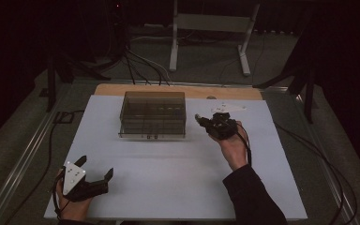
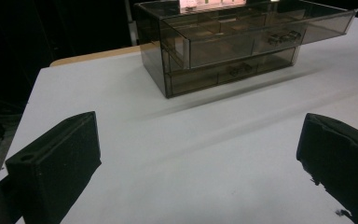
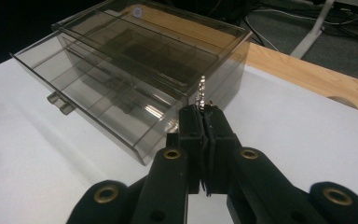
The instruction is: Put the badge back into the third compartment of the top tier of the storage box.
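Observation:
A smoky see-through drawer box stands at the middle back of the white table. Its top drawer is pulled partly out, also seen as the drawer in the left gripper view. My right gripper is shut on a small silvery screw-like piece, held just to the right of the box. From above, the right gripper hovers beside the box's right wall. My left gripper rests near the table's front left corner, open and with nothing in it. Its fingers stand wide apart.
A light three-cornered plate lies on the table behind the right hand. A wooden strip borders the table's far edge. Cables and a white stand are on the floor beyond. A cable trails right.

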Action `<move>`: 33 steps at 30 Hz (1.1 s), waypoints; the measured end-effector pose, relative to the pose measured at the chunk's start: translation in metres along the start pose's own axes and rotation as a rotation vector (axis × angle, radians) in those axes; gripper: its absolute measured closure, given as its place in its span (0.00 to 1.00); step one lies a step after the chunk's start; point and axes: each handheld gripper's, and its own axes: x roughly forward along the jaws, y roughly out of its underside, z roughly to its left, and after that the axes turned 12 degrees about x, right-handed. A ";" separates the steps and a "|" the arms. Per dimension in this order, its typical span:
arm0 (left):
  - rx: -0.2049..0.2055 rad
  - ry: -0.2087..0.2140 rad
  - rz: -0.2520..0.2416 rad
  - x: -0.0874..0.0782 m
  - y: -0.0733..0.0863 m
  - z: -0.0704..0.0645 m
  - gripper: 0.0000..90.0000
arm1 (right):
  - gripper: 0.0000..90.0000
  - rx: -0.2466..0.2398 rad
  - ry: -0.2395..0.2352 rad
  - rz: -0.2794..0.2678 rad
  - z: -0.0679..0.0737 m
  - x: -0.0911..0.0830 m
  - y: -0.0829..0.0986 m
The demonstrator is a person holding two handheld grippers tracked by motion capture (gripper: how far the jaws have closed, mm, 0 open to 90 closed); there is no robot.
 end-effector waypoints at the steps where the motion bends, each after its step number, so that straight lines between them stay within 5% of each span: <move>1: 0.000 0.000 0.000 0.000 0.000 0.000 0.00 | 0.98 -0.002 -0.003 0.000 0.001 0.001 0.000; 33: -0.005 -0.006 0.001 -0.001 0.002 0.002 0.00 | 0.98 -0.020 -0.082 0.033 0.032 0.030 -0.010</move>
